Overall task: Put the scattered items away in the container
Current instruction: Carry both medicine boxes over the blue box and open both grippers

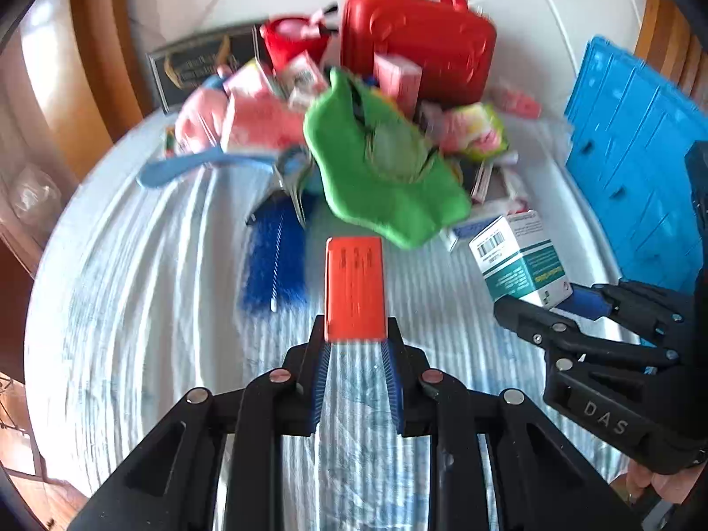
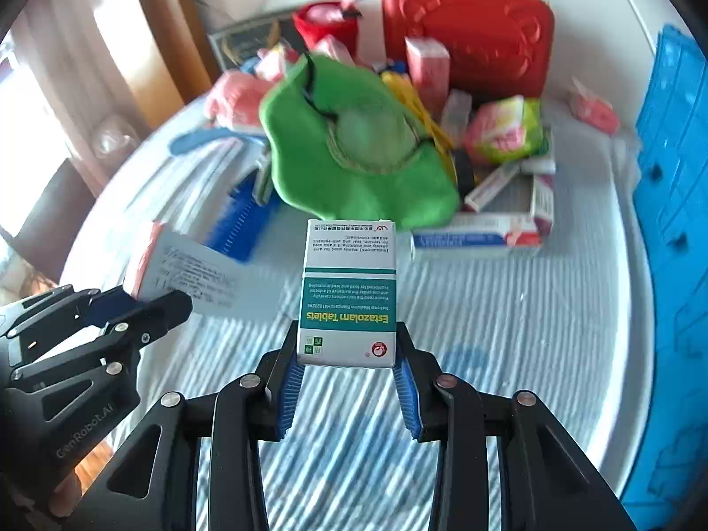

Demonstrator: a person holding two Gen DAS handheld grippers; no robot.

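Orange box edge (image 1: pixel 354 287): left view | "Estazolam Tablets" print (image 2: pixel 347 292): right view only

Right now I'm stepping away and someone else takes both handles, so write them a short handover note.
Left tool: shut on an orange-edged box, held above the striped cloth.
Right tool: shut on a box of Estazolam Tablets, also off the cloth.
Container: the blue crate stands at the right edge; its inside is out of view.
Done: two boxes picked up, neither dropped in yet.
Left: both held boxes, then the pile: green cloth piece, blue brush, more medicine boxes, red case.
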